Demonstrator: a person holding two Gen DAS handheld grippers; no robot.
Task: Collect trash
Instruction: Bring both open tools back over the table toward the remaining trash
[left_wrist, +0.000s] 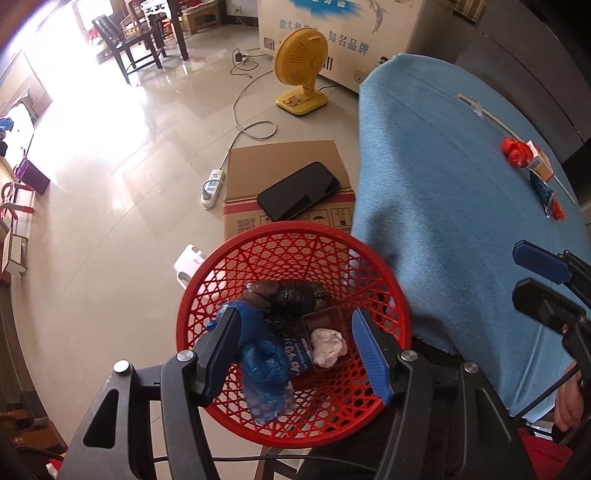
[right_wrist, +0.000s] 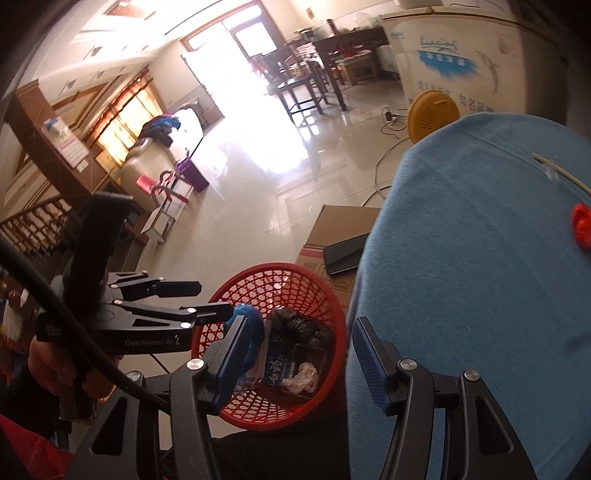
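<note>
Here, closest in, the left gripper (left_wrist: 295, 350) hangs over the red basket (left_wrist: 391, 295), pointing steeply down, its jaws parted about halfway. A crumpled blue plastic glove (left_wrist: 262, 365) lies against the left finger (left_wrist: 221, 339); whether that pad touches it or merely overlaps it, I cannot tell, but the other pad stands clear, so nothing is pinched. The glove seems to rest among the basket's load: a dark bag (left_wrist: 291, 295), a blue printed packet (left_wrist: 293, 356), and a clear tray (left_wrist: 325, 332) holding a white wad (left_wrist: 327, 347).

The right gripper (right_wrist: 295, 354) sits just beside, straddling the basket's edge and the blue cloth (right_wrist: 461, 277) covering the table, jaws half open and empty.

Judging from this, the drop-off is finishing, and the next pickup lies further out. To do it well, the left gripper should lift straight up so the glove does not snag and drag out over the rim. Then the right, being nearer, should travel across the cloth toward the red crumpled scrap (left_wrist: 515, 151) and the orange-and-white carton (left_wrist: 541, 164) touching it, with a blue wrapper (left_wrist: 543, 192) just beside. Take one piece at a time, pads low against the cloth without bunching it. Farthest lies a pale thin stick (left_wrist: 491, 118), which likely needs a flat, careful pinch.
</note>
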